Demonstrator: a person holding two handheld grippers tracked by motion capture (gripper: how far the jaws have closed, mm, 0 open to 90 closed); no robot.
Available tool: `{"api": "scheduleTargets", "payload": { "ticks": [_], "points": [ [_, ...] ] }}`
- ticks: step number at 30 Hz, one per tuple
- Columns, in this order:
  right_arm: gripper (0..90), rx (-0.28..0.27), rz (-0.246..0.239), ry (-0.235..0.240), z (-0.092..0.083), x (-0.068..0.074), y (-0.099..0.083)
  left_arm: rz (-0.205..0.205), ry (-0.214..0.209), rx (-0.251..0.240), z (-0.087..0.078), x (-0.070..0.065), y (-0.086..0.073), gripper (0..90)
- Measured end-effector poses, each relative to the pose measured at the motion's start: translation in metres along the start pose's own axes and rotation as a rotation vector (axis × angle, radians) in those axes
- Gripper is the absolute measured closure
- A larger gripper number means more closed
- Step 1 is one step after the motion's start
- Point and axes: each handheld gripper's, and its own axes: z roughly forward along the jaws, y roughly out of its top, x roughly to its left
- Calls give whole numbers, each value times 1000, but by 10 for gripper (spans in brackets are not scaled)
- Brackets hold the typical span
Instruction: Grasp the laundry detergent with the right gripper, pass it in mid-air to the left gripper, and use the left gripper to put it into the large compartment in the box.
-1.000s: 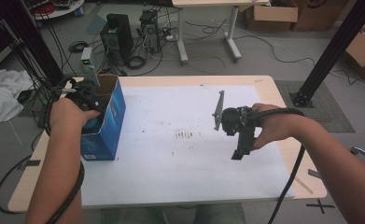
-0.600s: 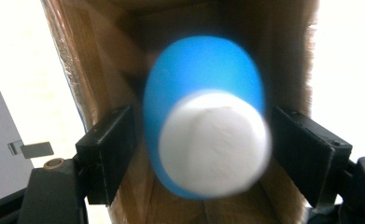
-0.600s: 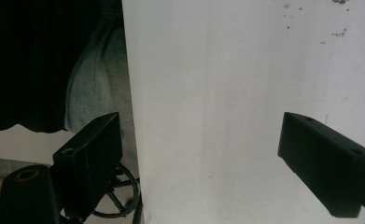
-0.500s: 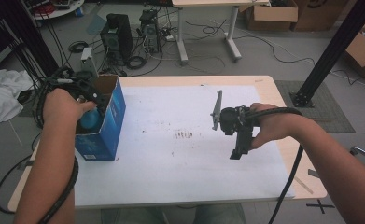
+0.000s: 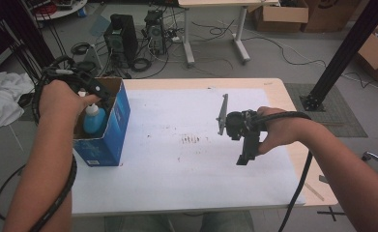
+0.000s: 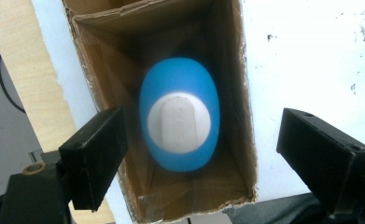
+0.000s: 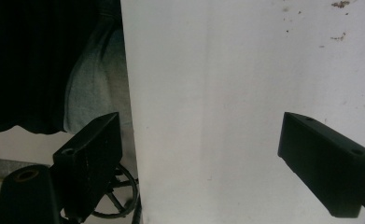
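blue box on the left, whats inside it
A blue bottle with a white cap stands upright inside the open blue box. The bottle covers the floor beneath it, so anything under it is hidden.

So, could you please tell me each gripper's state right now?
Left gripper: jaws have just been opening, nothing held, above the bottle.
Right gripper: open, empty.

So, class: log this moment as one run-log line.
left gripper: jaws just opening, above bottle | bottle: inside box | right gripper: open, empty
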Motion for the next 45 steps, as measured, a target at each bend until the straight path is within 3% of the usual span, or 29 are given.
{"api": "scheduleTargets", "payload": {
  "ticks": [7,14,18,22,30,35,39,45],
  "points": [
    [138,5,-3,7,1,0,0,29,4,-6,-9,-5,0,143],
    [139,9,-3,6,2,0,2,77,10,-22,-20,-19,2,116],
    [138,8,-2,6,1,0,3,115,17,-29,-26,-33,4,103],
    [138,11,1,7,1,0,3,181,23,-18,-31,-52,8,85],
    [138,-4,15,2,-1,0,1,273,22,-8,-33,-81,15,62],
    [138,-5,21,-1,-2,-1,-1,336,0,-3,-32,-97,17,29],
    [138,-5,27,0,-2,-1,-2,358,-14,17,-29,-105,17,2],
    [138,-6,40,5,-2,-5,-5,444,-70,21,-24,-119,17,1]
  ]
}}
